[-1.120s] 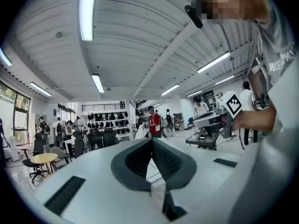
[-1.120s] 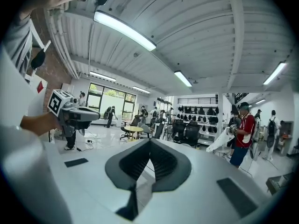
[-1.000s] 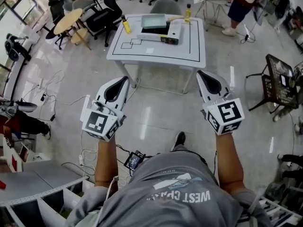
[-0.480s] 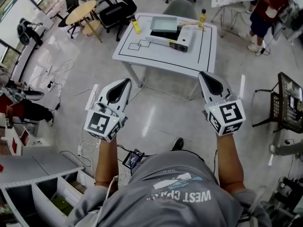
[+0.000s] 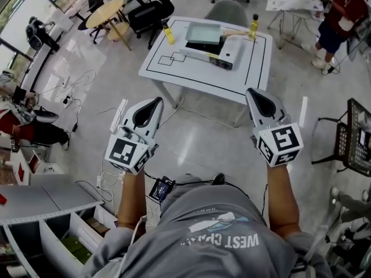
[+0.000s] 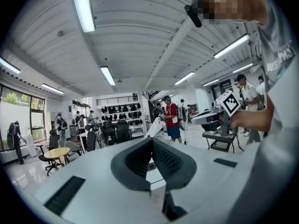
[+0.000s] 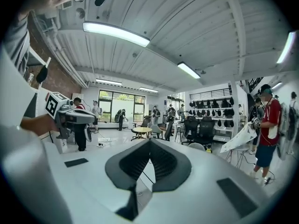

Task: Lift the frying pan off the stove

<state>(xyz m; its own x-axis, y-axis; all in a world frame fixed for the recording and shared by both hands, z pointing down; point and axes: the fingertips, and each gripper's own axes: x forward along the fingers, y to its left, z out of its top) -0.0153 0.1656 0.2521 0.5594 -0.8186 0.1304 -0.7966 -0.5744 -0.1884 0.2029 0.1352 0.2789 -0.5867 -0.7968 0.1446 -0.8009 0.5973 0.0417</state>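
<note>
A pale teal square frying pan (image 5: 203, 32) with a wooden handle sits on a white portable stove (image 5: 215, 50) on the white table (image 5: 191, 71), far ahead at the top of the head view. Both grippers are held in the air over the floor, well short of the table. My left gripper (image 5: 155, 102) points up and right, jaws together, nothing between them. My right gripper (image 5: 251, 91) points up and left, likewise shut and empty. In the gripper views, the left gripper (image 6: 151, 139) and right gripper (image 7: 149, 141) face the room, jaw tips touching; neither shows the pan.
Two yellow bottles (image 5: 168, 32) (image 5: 253, 25) stand on the table by the stove. A round wooden table (image 5: 107, 11) and office chairs are at the back left. A person in red (image 5: 342, 16) stands at the right. A black cart (image 5: 359, 138) is at the right edge; cables (image 5: 104, 178) lie on the floor.
The table with stove and pan has shifted rightward in the head view and looks slightly nearer. Both grippers keep the same pose, shut and empty.
</note>
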